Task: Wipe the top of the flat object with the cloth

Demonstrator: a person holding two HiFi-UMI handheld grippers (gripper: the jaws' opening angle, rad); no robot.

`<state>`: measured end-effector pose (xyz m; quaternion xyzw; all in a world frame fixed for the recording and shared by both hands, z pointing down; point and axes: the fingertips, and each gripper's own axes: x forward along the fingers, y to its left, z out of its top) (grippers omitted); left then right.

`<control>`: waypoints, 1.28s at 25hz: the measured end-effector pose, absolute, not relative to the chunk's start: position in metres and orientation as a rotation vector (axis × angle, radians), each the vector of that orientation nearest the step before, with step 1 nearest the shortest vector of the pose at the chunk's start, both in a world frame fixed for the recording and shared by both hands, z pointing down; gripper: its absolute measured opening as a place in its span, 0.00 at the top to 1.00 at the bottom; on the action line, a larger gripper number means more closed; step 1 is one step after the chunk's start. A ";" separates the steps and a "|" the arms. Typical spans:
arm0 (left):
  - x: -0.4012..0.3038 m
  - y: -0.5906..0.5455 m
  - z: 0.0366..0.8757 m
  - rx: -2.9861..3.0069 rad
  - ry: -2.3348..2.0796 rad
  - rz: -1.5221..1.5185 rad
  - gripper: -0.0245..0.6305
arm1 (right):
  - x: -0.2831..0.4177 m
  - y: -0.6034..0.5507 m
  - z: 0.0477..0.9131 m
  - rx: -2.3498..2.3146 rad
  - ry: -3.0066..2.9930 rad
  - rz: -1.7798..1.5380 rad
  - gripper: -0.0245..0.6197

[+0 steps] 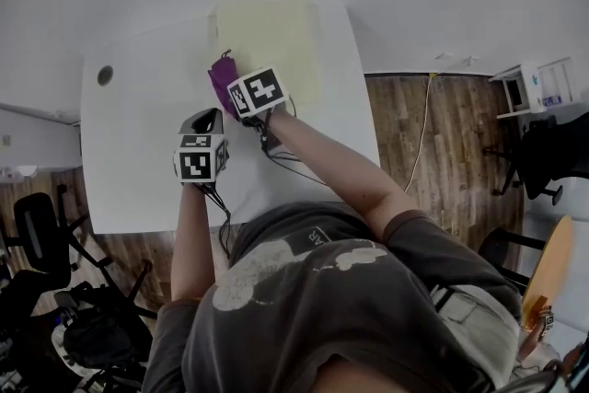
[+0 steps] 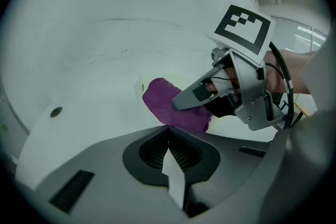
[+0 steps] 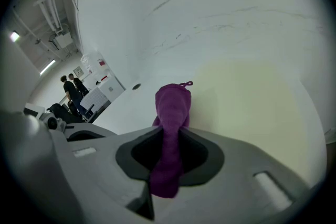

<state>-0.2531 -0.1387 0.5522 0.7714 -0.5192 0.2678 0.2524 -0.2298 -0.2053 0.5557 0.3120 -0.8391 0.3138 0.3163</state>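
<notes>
Head view: white table [image 1: 138,179], with a small round hole [image 1: 105,75] near its far left corner.

Left gripper [image 1: 208,118] is over bare tabletop, just near and left of the cloth. In the left gripper view its jaws are pressed together with nothing between them. It touches neither the cloth nor the sheet.

Purple cloth [image 1: 222,78] lies bunched at the left edge of the sheet, partly on the sheet and partly on the table. A small loop sticks out at its far end.

Right gripper [image 1: 232,87] is just right of the left one and reaches in from the near side. In the right gripper view its jaws are clamped on the near end of the cloth. The cloth runs back between them, and its far end rests down on the surface.

Pale yellow sheet [image 1: 276,41] lies flat on the far middle of the table. Most of its top is bare to the right of the cloth.

Far right, off the table: a light cord [image 1: 423,129] trails across the wood floor [image 1: 460,143].
</notes>
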 end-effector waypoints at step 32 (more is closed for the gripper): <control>-0.219 -0.153 0.568 2.106 -1.382 0.768 0.97 | -0.125 -0.227 0.562 1.062 -2.141 0.876 0.85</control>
